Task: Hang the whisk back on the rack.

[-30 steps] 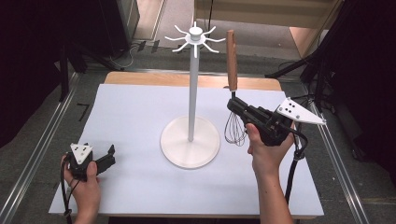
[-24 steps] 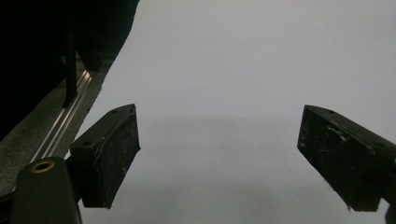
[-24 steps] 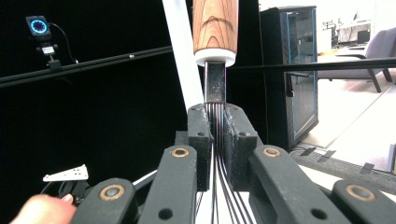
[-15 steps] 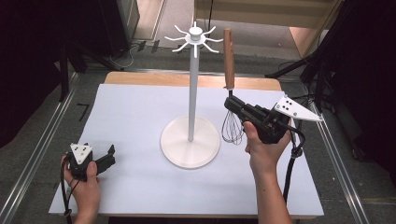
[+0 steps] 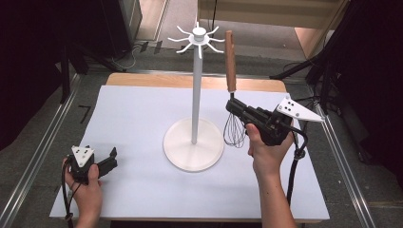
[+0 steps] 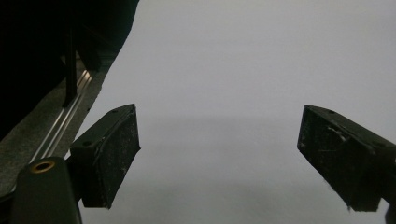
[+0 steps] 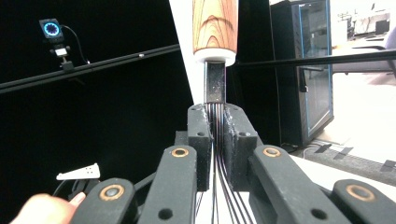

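Observation:
A whisk with a wooden handle [image 5: 230,61] stands upright, handle up, its wire head [image 5: 234,132] hanging just above the table. My right gripper [image 5: 233,105] is shut on the whisk's wires just below the handle; in the right gripper view the jaws [image 7: 215,116] pinch the wire bundle under the wooden handle [image 7: 215,23]. To the left of the whisk stands a white hook stand [image 5: 195,95] on a round base [image 5: 193,147], with hooks at its top [image 5: 198,38]. My left gripper [image 5: 111,159] rests at the front left, open and holding nothing [image 6: 219,154].
A white sheet [image 5: 142,109] covers the table, with a wooden strip [image 5: 152,80] along the far edge. Metal rails [image 5: 43,142] run along both sides. Dark equipment and cables surround the table. A glass-fronted cabinet [image 7: 303,70] stands beyond the whisk.

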